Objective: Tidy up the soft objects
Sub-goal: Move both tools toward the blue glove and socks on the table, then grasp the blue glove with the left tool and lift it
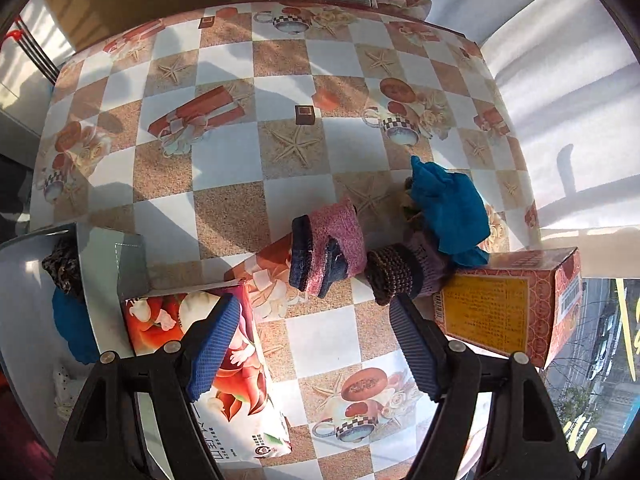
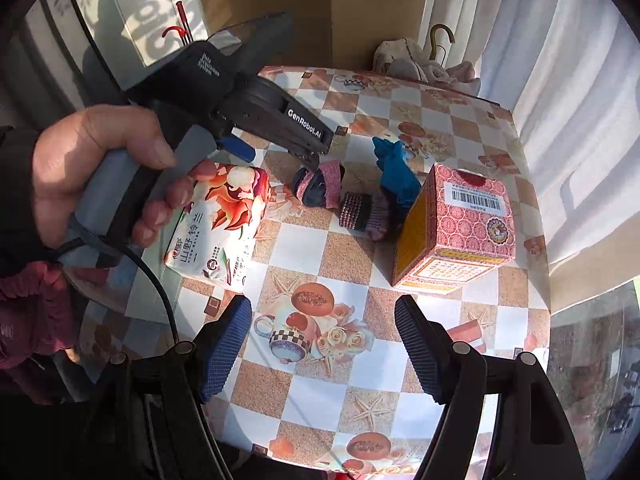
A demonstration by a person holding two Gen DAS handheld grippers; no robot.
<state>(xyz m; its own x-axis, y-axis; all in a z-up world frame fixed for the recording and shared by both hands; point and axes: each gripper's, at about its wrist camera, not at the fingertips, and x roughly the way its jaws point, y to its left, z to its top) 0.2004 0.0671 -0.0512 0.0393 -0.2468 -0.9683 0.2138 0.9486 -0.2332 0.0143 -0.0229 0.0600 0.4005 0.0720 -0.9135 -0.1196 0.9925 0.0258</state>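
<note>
Pink sock [image 1: 334,246]: I see it lying on the checked tablecloth [image 1: 224,208] near the middle of the near half, folded with its navy cuff and toe toward my left gripper; in the left wrist view its long axis runs from upper right down to lower left.
Knit sock [image 1: 404,270]: just right of the pink one, long axis roughly across the view, dark ribbed cuff pointing left, purple end tucked under the blue cloth.
Blue cloth [image 1: 448,208]: crumpled, draped over the knit sock's far end, a peak pointing away from me.
Grey bin [image 1: 36,320]: at the table's left edge; inside I make out a dark patterned cloth, a blue one below it and a pale spotted piece.
Tissue pack [image 1: 236,360]: floral, beside the bin, long axis running toward me.
Red box [image 1: 508,304]: closed carton standing right of the socks; contents hidden.
Left gripper [image 1: 316,344]: jaws spread wide, nothing between the pads, hanging over the table short of the socks.
Right gripper [image 2: 324,344]: jaws also wide apart and empty, above bare tablecloth.
Left hand [image 2: 96,172]: wrapped round the left gripper's handle.
</note>
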